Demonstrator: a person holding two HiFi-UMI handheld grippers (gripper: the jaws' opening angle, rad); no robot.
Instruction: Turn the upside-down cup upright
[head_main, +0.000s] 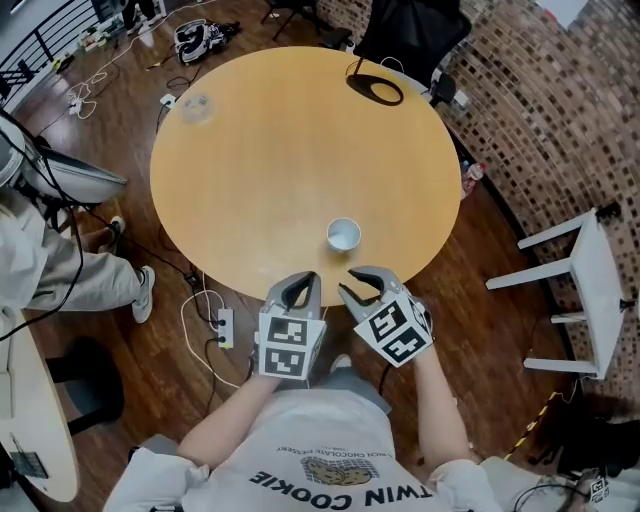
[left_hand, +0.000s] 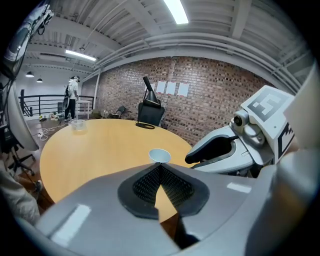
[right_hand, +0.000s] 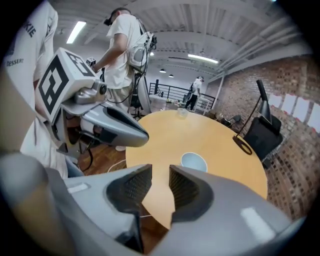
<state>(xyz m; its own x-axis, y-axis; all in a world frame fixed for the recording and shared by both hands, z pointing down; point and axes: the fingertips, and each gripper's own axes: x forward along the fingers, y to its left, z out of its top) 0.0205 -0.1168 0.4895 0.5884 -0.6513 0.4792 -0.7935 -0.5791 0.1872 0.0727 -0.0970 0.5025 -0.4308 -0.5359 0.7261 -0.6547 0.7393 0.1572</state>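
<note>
So the white cup (head_main: 343, 235) was sitting mouth-up on the round wooden tabletop (head_main: 290, 150), close to the edge nearest the person and a bit right of that edge's middle. Nothing was touching it.

Both grippers hung just off that same edge, side by side and pointed toward the cup. The left gripper (head_main: 300, 288) had its fingers together, tips meeting, with nothing in them. The right gripper (head_main: 362, 284) was tilted over, with its fingers apart and only bare tabletop showing through the gap.

Way across at the far edge lay a flat black oval thing (head_main: 375, 89), with a black chair (head_main: 410, 30) behind it. Over at the far left edge sat a small clear container (head_main: 194, 107). On the wooden floor by the near-left edge was a power strip (head_main: 225, 327) with some cables.
</note>
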